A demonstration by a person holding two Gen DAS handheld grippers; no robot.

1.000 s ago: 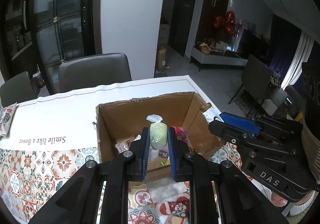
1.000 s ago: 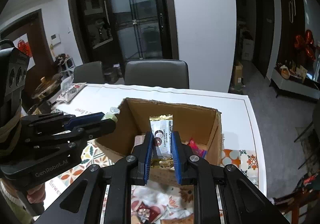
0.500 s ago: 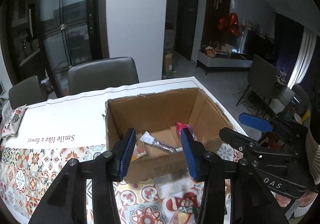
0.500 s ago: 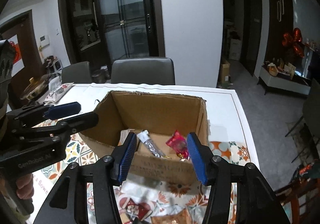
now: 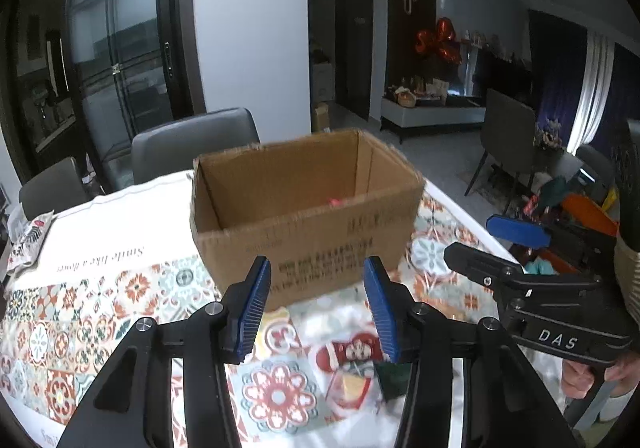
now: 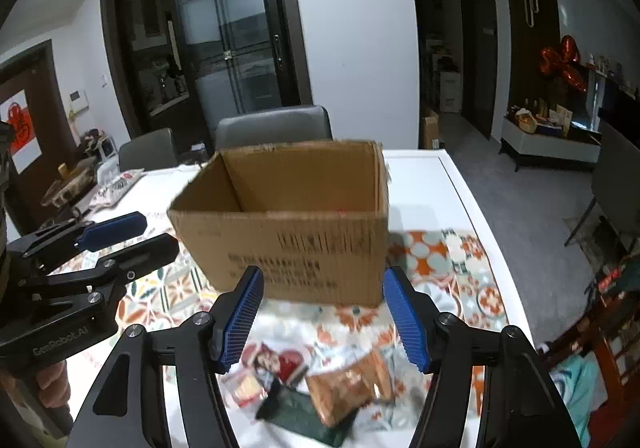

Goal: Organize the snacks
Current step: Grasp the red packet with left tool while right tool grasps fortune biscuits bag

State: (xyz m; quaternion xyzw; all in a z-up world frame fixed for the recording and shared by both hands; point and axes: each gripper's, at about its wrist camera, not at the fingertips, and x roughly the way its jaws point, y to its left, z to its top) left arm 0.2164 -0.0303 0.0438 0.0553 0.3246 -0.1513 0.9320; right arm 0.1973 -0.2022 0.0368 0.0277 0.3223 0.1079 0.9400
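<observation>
The loose snacks sit on the table right in front of the cardboard box [image 6: 288, 224]: a brown packet [image 6: 348, 388] lying across a dark green packet [image 6: 304, 416], with a red-and-white wrapper [image 6: 276, 362] just beside them. From the left wrist view the same red-and-white one [image 5: 352, 356] shows up between the fingers. A bit of pink is visible inside the box, the rest of its contents are hidden by the near wall.

Both tools are empty. The right gripper [image 6: 328, 318] has just been opening and stands fairly wide, nothing between its pads. The left gripper [image 5: 320, 308] has also just been opening, a bit narrower, also nothing in it.

The next pick looks like that pile, probably. The brown packet is on top, so taking it first makes sense, pinching across its narrow side so the green one underneath doesn't drag along. Crinkly wrappers slip, so a centred grip seems wise.

The table wears a patterned tile-print cloth [image 5: 132, 288]. Grey chairs [image 6: 276, 127] stand behind it, dark glass doors beyond, red balloons [image 6: 560, 63] off to the right.
</observation>
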